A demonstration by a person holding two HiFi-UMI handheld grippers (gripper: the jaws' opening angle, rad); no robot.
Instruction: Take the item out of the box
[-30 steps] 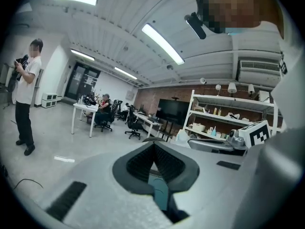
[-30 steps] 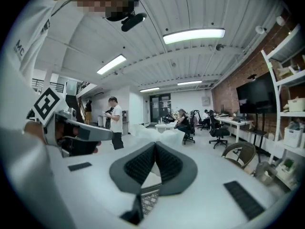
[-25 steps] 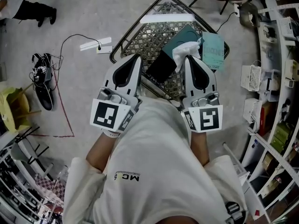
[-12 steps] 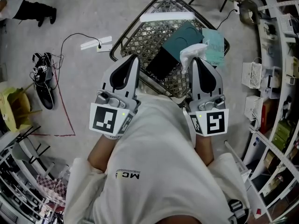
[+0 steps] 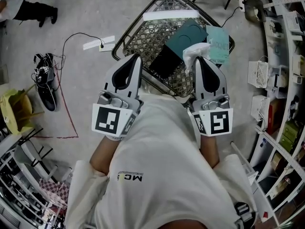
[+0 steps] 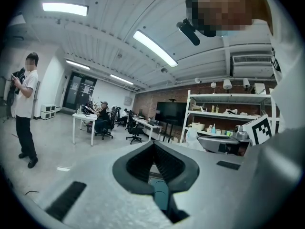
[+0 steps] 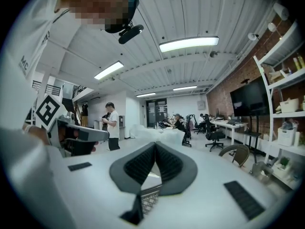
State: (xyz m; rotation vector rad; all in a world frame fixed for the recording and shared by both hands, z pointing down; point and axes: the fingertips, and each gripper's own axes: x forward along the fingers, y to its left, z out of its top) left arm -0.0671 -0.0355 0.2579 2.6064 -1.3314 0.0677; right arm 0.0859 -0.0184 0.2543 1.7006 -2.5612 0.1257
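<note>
Hardly anything has shifted in a second. At upper centre, a woven chair [image 5: 152, 35] carries the teal box [image 5: 189, 34]. Its black item [image 5: 164, 63] lies diagonally, just above and between the left gripper [image 5: 135, 58] and right gripper [image 5: 203, 61]. Both have their jaws together, holding nothing.

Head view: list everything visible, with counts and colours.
woven surface: one, brown mesh in a dark frame, top centre
box: one, dark teal, on the woven surface
black item: one, black, against the box's near side
crumpled paper: one, white, at the box's near-right corner
card: one, pale teal, right of the box
strip: one, white, woven surface's far edge
power strip: one, white, floor at left, black cable attached
shoes: black, count unclear, floor far left
shelving: white, right edge
left gripper: one, grey, shut
right gripper: one, grey, shut
</note>
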